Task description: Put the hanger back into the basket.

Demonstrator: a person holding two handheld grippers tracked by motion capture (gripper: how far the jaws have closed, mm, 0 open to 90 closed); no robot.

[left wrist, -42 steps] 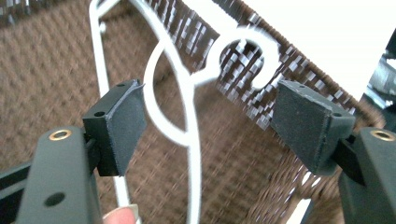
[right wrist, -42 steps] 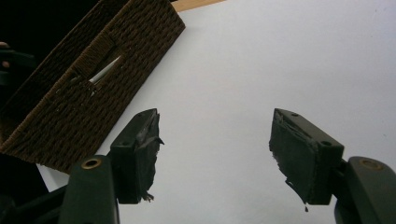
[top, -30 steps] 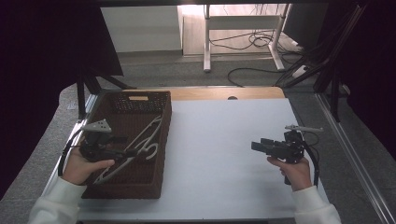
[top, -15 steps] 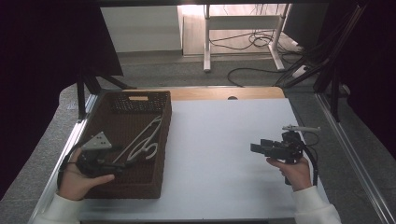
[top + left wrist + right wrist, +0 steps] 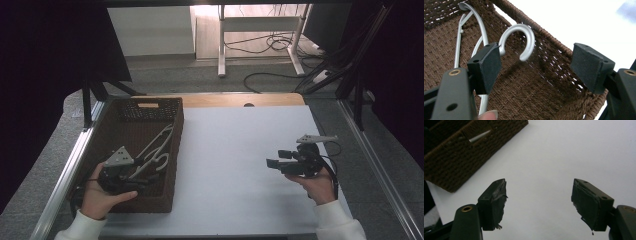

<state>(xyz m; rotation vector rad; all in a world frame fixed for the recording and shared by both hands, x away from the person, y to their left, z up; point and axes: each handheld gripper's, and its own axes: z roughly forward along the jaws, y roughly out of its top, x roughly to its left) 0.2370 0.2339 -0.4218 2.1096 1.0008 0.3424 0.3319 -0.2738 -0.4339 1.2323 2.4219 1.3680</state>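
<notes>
The left gripper is held with jaws wide apart inside the brown woven basket, whose near end is reached over; the grey hanger is seen lying on the basket floor, its hook between the jaws but ungripped. The right gripper is held open and empty above the white table, well apart from the basket. Beyond the table, a grey floor is crossed by black cables near a white desk frame
</notes>
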